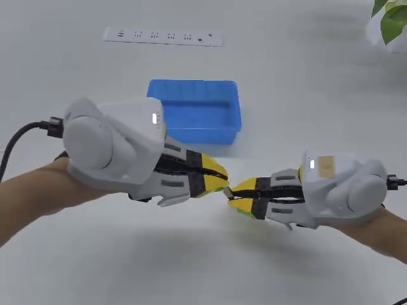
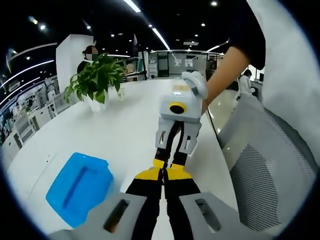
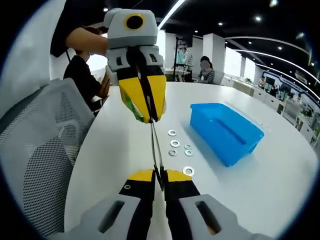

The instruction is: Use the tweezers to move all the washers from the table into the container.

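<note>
Thin metal tweezers [image 3: 155, 147] span the gap between my two grippers, which face each other tip to tip above the white table. My right gripper [image 3: 160, 176] is shut on one end. My left gripper [image 3: 149, 112] is shut on the other end. Several small silver washers [image 3: 174, 143] lie on the table beside the tweezers, with one washer [image 3: 188, 171] nearer to me. The blue container [image 3: 225, 130] stands open just beyond them. In the head view the left gripper [image 1: 219, 178] and right gripper [image 1: 234, 196] nearly touch in front of the container [image 1: 197, 111].
A white power strip [image 1: 163, 36] lies at the table's far edge. A potted plant [image 1: 388, 22] stands at the far right corner. A grey mesh chair [image 2: 265, 165] stands beside the table. People sit in the background.
</note>
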Available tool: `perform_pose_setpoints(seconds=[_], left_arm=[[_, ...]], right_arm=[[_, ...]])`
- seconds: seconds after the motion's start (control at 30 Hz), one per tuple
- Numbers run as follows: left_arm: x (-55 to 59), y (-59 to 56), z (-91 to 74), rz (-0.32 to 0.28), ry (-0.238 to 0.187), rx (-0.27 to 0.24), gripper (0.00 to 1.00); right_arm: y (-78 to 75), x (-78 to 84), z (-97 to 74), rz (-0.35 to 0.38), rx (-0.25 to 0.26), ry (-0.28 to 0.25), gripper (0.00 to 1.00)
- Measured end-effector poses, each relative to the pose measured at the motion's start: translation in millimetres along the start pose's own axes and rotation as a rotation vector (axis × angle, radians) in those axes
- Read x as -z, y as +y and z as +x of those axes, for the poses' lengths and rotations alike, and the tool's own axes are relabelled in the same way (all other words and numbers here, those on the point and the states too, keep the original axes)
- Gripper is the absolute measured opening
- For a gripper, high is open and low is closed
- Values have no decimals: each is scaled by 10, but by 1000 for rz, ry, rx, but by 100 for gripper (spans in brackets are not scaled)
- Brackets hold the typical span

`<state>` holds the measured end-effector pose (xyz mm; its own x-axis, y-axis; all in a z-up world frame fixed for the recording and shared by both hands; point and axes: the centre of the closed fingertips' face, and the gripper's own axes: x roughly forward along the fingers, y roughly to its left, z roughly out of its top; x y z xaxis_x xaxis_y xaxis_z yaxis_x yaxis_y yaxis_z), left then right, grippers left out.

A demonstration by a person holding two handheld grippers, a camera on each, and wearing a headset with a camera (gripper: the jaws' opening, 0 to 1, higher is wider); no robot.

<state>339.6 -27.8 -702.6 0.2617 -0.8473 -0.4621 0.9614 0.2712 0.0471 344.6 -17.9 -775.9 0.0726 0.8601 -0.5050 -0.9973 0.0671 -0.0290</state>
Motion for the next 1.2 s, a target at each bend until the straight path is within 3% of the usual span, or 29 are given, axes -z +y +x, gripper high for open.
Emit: perform_pose_setpoints(seconds=[0.3,0.6,0.7,0.73,0.77,1.2], left_arm=[[-94,-43,139,13,-53,17,5],[-145,1,254,12,-57,31,5],[-162,-36,300,21,-56,40,5],[-169,-42,313,67,-48,29,5],[-173,-54,315,77,-43,24,5],[-201,-47,246,66,-54,28,6]], right_arm=[[-1,13,-30,-45,-37,33,8],[-19,32,-50,-110,-58,76,8],[-12,56,-75,-118,-48,66,7],[-16,58,-81,-114,-37,54,6],[-18,58,-85,-96,-32,45,6],[-17,64,-97,-67,-40,25,6]])
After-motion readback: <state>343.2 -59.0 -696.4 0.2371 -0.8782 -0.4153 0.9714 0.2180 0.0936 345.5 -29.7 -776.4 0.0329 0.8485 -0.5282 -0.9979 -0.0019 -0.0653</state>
